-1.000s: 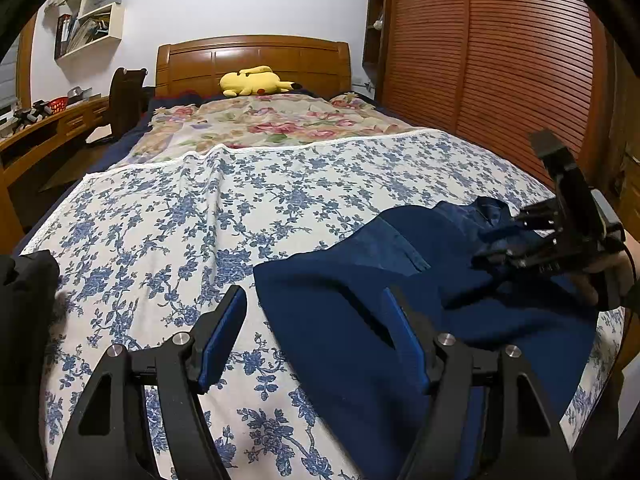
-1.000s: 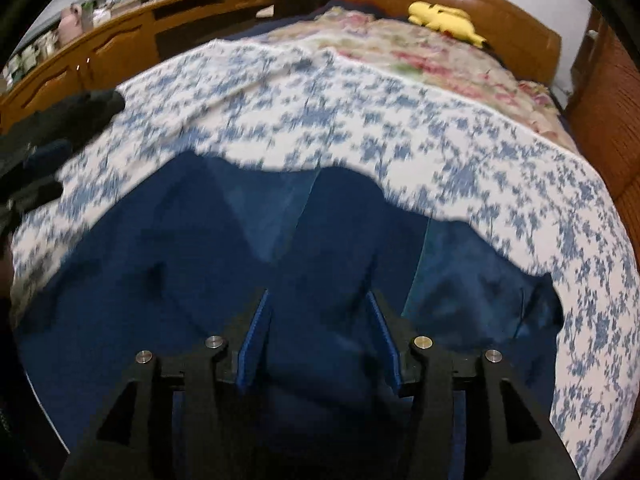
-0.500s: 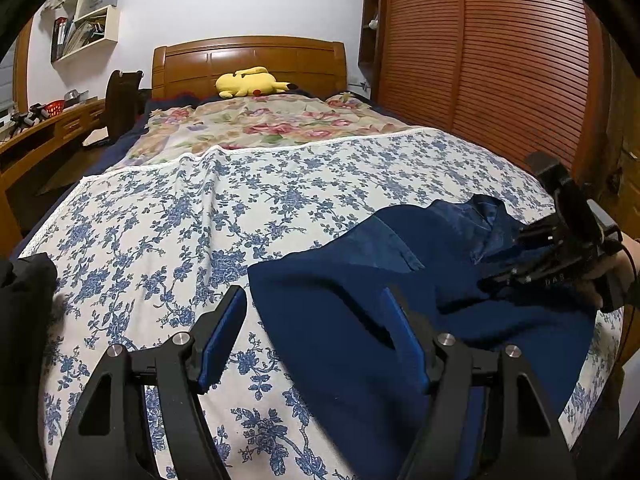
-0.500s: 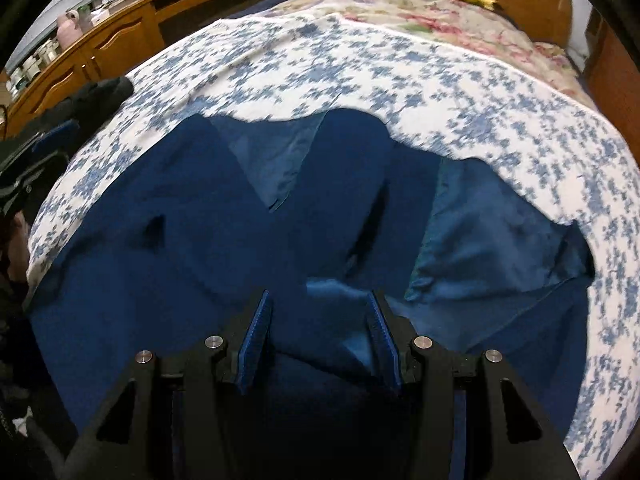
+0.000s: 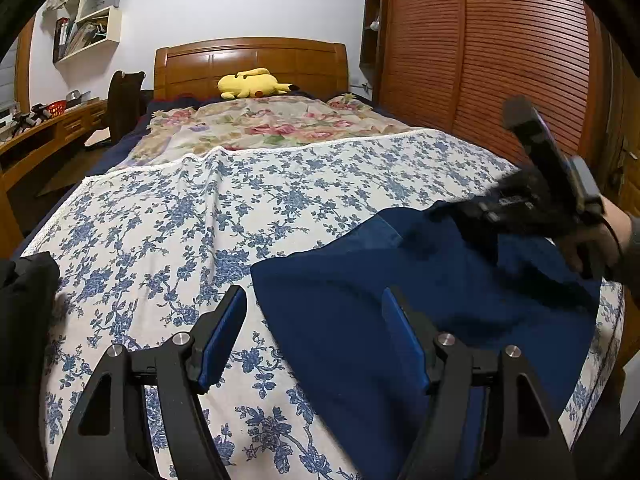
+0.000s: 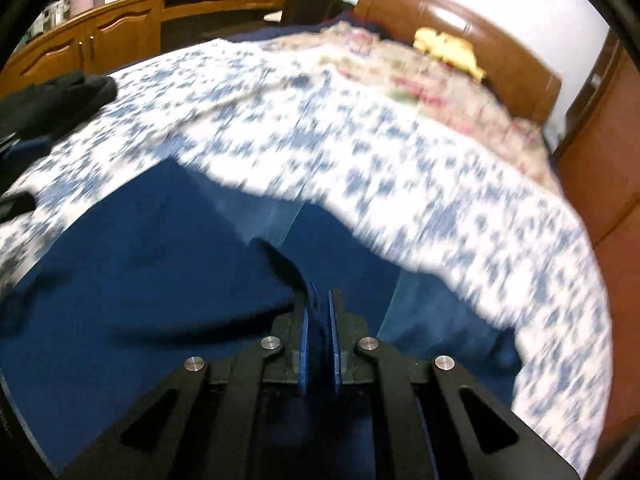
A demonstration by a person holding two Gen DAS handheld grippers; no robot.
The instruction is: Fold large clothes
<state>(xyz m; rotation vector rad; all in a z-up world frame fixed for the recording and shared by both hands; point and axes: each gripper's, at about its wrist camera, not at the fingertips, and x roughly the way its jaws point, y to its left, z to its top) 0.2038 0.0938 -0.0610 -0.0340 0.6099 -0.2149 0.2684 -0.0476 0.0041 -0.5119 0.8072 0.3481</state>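
Note:
A large dark blue garment (image 5: 400,300) lies spread on the foot of the bed; it also fills the lower part of the right wrist view (image 6: 160,272). My left gripper (image 5: 314,328) is open and empty, just above the garment's left edge, one finger over the bedspread and one over the cloth. My right gripper (image 6: 318,300) is shut on a fold of the blue garment and lifts it. In the left wrist view the right gripper (image 5: 532,200) shows blurred at the right, held by a hand.
The bed has a blue floral bedspread (image 5: 200,208), a flowered quilt (image 5: 272,120), a yellow plush toy (image 5: 250,84) and a wooden headboard (image 5: 248,60). A black garment (image 5: 24,304) lies at the left edge. A desk (image 5: 40,136) stands left, a wooden wardrobe (image 5: 500,60) right.
My right gripper has closed on a fold of the blue garment and pulled it up and back; its view is blurred by motion. The left gripper has barely moved.

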